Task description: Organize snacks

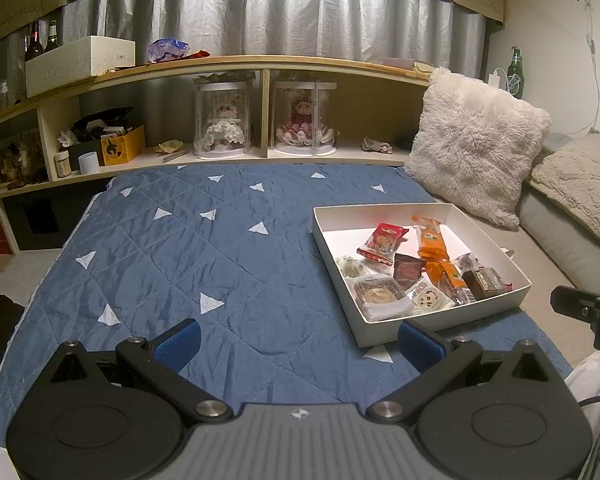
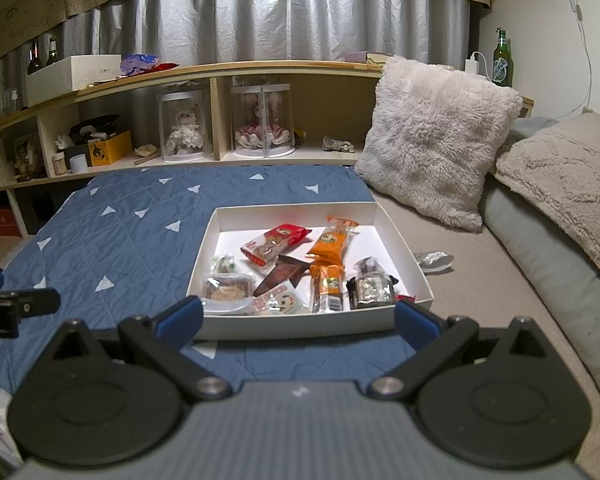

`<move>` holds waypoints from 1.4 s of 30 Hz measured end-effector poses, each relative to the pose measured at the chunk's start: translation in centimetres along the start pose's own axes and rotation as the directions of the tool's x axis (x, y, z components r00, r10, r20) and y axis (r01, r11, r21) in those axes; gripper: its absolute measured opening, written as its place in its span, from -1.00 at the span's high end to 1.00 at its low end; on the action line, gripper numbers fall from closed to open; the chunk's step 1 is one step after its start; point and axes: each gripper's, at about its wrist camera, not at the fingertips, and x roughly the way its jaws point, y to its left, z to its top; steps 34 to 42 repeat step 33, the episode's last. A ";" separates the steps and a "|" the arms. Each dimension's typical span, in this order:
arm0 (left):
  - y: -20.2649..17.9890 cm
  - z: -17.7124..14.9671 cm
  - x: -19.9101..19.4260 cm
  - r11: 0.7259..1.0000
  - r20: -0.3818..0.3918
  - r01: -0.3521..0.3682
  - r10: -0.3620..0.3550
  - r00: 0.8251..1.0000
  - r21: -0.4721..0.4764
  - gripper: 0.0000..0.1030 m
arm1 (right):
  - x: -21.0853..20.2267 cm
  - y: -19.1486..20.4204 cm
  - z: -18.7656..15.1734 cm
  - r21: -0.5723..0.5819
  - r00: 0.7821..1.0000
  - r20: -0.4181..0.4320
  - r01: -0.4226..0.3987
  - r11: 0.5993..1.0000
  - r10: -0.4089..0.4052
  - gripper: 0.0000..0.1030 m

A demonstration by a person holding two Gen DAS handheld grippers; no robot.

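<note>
The white box (image 2: 300, 326) sits on the blue quilt (image 1: 180, 260) near its edge beside the fluffy pillow (image 2: 436, 140), with wrapped snacks inside: a red packet (image 2: 274, 242), orange packets (image 2: 334, 240) and a dark brown one (image 2: 282, 274). The right gripper (image 2: 298, 316) hovers just in front of the box, jaws wide and empty. The left gripper (image 1: 300, 340) hangs over the quilt beside the box, also wide open and holding nothing.

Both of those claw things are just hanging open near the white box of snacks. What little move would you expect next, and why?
Probably the right tool eases forward and down over the white box. It is open, empty and lined up with the box's near wall, with snacks like the orange packet jumbled just beyond. The left tool faces mostly bare blue quilt.
</note>
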 end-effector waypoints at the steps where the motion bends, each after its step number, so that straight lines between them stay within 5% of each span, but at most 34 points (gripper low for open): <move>1: 0.0 0.0 0.0 1.000 0.000 0.000 0.000 1.000 0.000 -1.00 | 0.0 0.0 0.0 0.000 1.000 0.000 0.001 1.000 -0.001 -0.99; 42: 0.6 0.4 0.0 1.000 0.005 -0.011 0.011 1.000 0.000 -1.00 | -0.1 0.3 -0.1 0.003 1.000 0.000 0.003 1.000 -0.003 -0.99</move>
